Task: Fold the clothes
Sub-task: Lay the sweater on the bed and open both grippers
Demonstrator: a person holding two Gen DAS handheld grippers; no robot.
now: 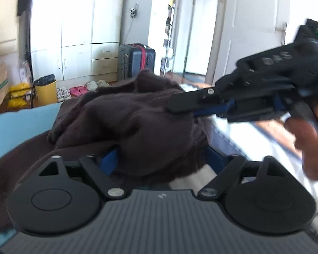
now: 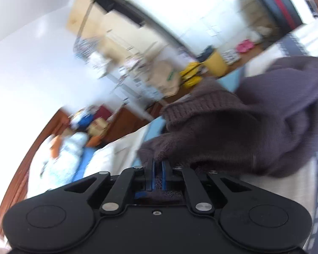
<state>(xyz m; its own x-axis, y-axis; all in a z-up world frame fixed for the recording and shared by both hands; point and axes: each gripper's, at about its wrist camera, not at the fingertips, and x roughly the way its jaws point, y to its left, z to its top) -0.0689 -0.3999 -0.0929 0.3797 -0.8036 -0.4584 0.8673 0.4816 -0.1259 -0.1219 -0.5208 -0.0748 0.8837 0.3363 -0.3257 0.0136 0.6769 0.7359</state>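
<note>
Sweater brown, fuzzy knit, bunched; right claw pinching ribbed edge.

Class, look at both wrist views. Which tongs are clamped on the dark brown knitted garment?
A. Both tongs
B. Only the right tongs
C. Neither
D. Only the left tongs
B: the right tongs pinch the dark brown knitted garment between closed blue pads, while the left tongs stand wide apart around the cloth.
</note>
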